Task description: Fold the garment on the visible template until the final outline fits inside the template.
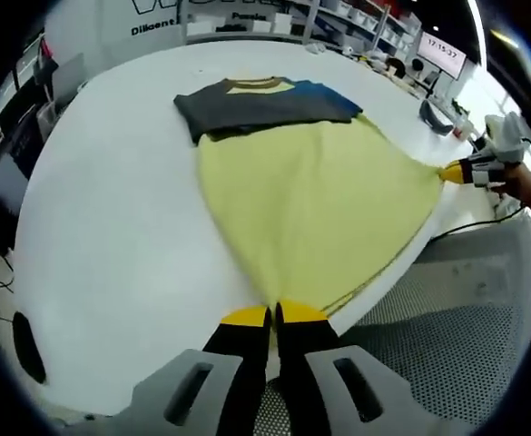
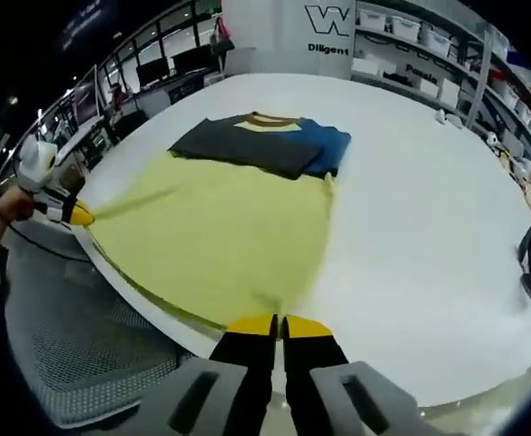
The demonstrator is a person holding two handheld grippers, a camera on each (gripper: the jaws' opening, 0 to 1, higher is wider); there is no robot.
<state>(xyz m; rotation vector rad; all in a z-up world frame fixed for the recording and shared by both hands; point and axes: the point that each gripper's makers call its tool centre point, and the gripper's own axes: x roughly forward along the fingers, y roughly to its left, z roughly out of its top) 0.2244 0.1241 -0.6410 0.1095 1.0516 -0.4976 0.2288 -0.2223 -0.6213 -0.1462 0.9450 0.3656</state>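
Both grippers (image 1: 274, 315) (image 2: 279, 325) clamp the yellow shirt's (image 1: 310, 209) hem corners on the white table (image 1: 111, 227), shelves (image 2: 428, 54) beyond

White table (image 1: 111, 227); yellow shirt (image 1: 310, 200) flat on it, sleeves folded.

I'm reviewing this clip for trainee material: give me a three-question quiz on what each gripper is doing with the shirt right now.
1. True or false: the left gripper is shut on the hem of the yellow shirt.
2. Where is the right gripper gripping? A) the collar B) a hem corner C) a sleeve
3. Fill in: the dark grey and blue sleeves lie folded across the shirt's ____ end, on the white table.

Key: 1 true; 2 B; 3 collar. Both grippers pinch the hem near the table's edge, and the hem is stretched between them.
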